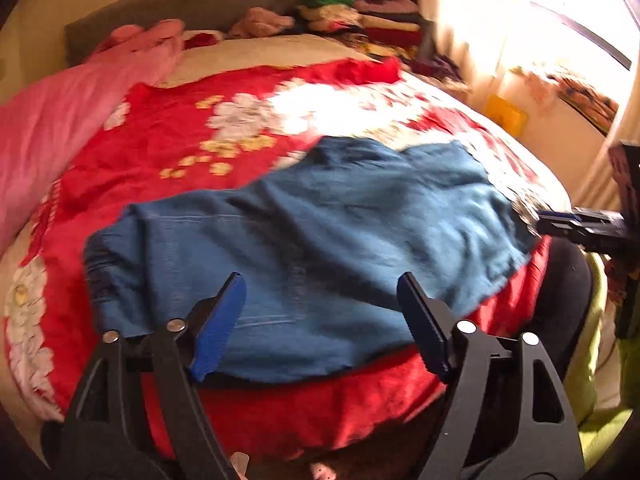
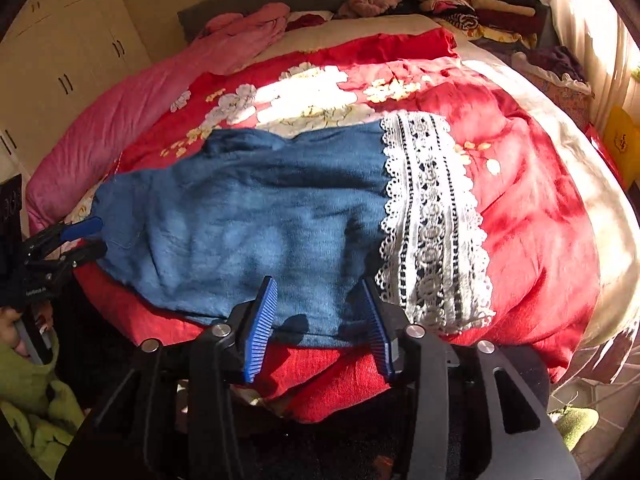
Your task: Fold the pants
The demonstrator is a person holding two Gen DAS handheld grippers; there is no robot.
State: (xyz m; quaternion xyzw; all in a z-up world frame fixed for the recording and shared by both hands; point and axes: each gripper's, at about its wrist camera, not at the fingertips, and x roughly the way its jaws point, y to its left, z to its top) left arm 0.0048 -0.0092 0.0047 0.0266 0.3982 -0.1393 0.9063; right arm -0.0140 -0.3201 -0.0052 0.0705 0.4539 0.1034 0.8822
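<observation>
1. Two tools are in view, a left tool (image 1: 320, 320) and a right tool (image 2: 316, 320), each with its jaws apart and nothing gripped.
2. Left tool: jaws stand wide, their blue-faced pads (image 1: 218, 332) hanging over the near edge of the pants (image 1: 312, 232) without pressing on the cloth. From the right wrist view this tool shows at the left side, its tips just at the pants' left end, with a gap between them.
3. Right tool: jaws part-way open, ribbed blue pads (image 2: 260, 328) on either side of the pants' near hem; denim lies in the gap, yet the pads do not clamp it. In the left wrist view it appears at the right edge, blurred, beside the pants' right end.
4. Pants: blue denim, lying flat and doubled over across the near part of the bed, with a white lace trim (image 2: 432, 216) along the right-hand end.
5. Under them is a red floral blanket (image 2: 528, 184); a pink quilt (image 1: 60, 120) runs along the left side.
6. Far end of the bed: a stack of folded clothes (image 2: 480, 0) near the headboard.
</observation>
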